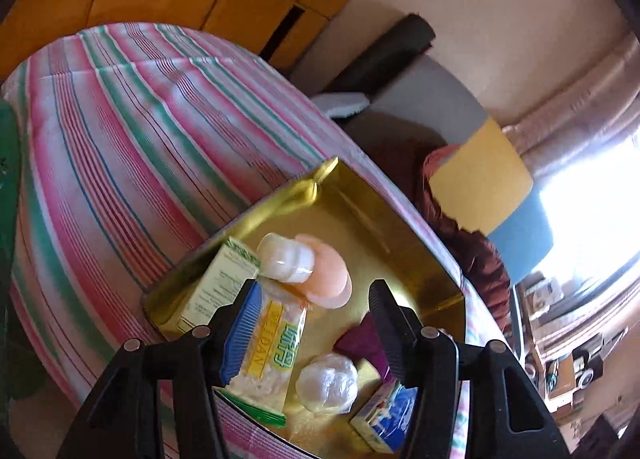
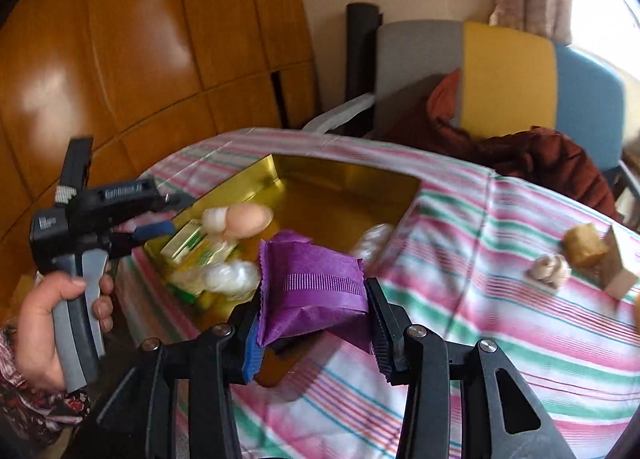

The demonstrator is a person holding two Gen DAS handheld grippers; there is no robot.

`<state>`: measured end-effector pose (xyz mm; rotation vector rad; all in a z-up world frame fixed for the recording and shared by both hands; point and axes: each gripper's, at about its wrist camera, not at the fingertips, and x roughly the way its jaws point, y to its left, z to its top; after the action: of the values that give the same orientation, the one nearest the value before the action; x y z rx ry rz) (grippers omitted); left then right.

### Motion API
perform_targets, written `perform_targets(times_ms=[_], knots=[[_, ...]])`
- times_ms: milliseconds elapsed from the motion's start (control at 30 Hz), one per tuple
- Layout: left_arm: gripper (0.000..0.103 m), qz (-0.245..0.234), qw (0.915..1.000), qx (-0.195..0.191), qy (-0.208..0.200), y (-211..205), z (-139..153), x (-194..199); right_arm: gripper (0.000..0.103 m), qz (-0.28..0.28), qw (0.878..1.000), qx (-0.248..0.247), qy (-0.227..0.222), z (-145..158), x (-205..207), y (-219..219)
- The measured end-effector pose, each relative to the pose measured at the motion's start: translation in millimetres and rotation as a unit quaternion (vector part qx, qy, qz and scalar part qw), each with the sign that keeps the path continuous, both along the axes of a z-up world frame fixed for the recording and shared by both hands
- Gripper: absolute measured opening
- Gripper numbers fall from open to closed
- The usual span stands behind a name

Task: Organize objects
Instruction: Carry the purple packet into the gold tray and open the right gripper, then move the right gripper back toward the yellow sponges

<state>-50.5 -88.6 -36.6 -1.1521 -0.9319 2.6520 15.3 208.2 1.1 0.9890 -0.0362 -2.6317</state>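
A gold tray (image 1: pixel 384 219) (image 2: pixel 344 179) sits on the striped tablecloth. It holds a green-white box (image 1: pixel 218 283), a peach disc (image 1: pixel 328 275), a white-yellow packet (image 1: pixel 272 347), a white wrapped ball (image 1: pixel 328 383) and a blue-white box (image 1: pixel 380 419). My left gripper (image 1: pixel 312 311) hovers open over the tray's near side, empty; it also shows in the right wrist view (image 2: pixel 144 231). My right gripper (image 2: pixel 312 299) is shut on a purple packet (image 2: pixel 312 279), held above the tray's near right corner; the packet also shows in the left wrist view (image 1: pixel 360 343).
On the cloth at the right lie a tan block (image 2: pixel 584 247), a pale knotted lump (image 2: pixel 552 269) and a wooden block (image 2: pixel 618 263). A grey-yellow-blue chair (image 2: pixel 508 79) with a rust jacket (image 2: pixel 520 155) stands behind the table. Wooden panelling (image 2: pixel 140 39) is at the left.
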Motion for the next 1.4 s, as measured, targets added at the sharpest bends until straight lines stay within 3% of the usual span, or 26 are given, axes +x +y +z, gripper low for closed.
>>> perform_targets(times_ms=[200,533,600,933,1100,1133,1200,1400], knots=[[0.057,0.015,0.9996,-0.002,0.024,-4.5,13.8,5.7,0.045,0.049,0.998,0.005,-0.028,-16.7,-11.7,-38.7],[0.057,0.008,0.9998,0.000,0.018,-1.5,15.2,2.4,0.050,0.074,0.993,-0.025,-0.091,-43.7,-31.8,-71.8],[0.057,0.006,0.9998,0.000,0.019,0.0,15.1,3.1,0.057,0.072,0.993,-0.028,-0.088,-45.0,-27.6,-71.3],[0.057,0.003,0.9997,-0.003,0.022,7.4,14.2,7.9,0.061,0.036,0.994,-0.069,-0.073,-38.6,-16.9,-48.6],[0.057,0.000,0.9996,-0.008,0.025,11.0,16.6,9.2,0.062,0.068,0.985,-0.117,-0.110,-43.5,-23.2,-53.6],[0.057,0.000,0.9997,-0.007,0.025,11.3,17.0,9.1,0.067,0.080,0.981,-0.126,-0.124,-46.1,-25.3,-57.7],[0.057,0.001,0.9996,-0.005,0.027,10.6,17.2,9.5,0.077,0.084,0.982,-0.124,-0.119,-45.9,-27.2,-64.4],[0.057,0.004,0.9996,-0.009,0.026,10.7,16.8,11.4,0.077,0.070,0.979,-0.164,-0.101,-37.9,-25.4,-50.7]])
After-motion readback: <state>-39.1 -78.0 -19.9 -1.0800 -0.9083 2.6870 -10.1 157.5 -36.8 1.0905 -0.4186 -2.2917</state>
